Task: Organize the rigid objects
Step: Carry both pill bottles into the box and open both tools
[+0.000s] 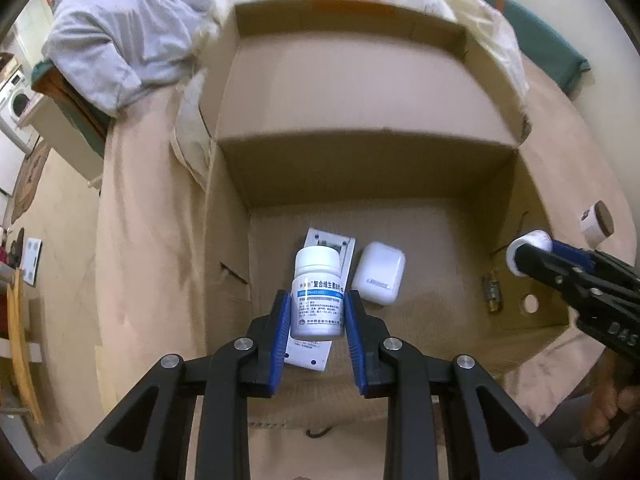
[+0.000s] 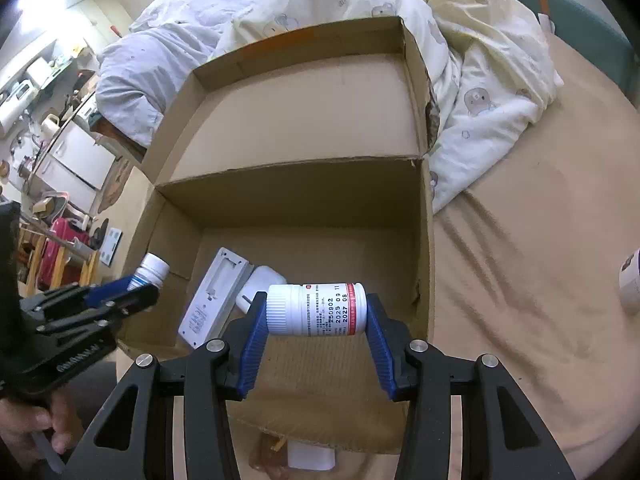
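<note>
Both claws are mid-delivery over the cardboard box (image 1: 400, 216). The left gripper (image 1: 318, 316) clamps an upright vitamin bottle (image 1: 318, 296); the right gripper (image 2: 316, 316) grips a red-banded bottle (image 2: 316, 309) crosswise near the box's right wall. Next, I judge: lower, release beside the white case (image 1: 380, 274) and flat white device (image 1: 328, 248).

Matt cardboard box (image 1: 360, 168), glossy white plastic bottles (image 1: 318, 294), rumpled cloth bedding (image 2: 500, 80).

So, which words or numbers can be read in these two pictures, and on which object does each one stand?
"复合维生素" on the blue-label bottle in the left hand-held gripper; its smaller print is too blurred to read.
"250902", "2025 09 11", "2027 08" on the red-band bottle in the right hand-held gripper; its other print is too small.
Print on the flat white device in the cardboard box: unreadable.
</note>
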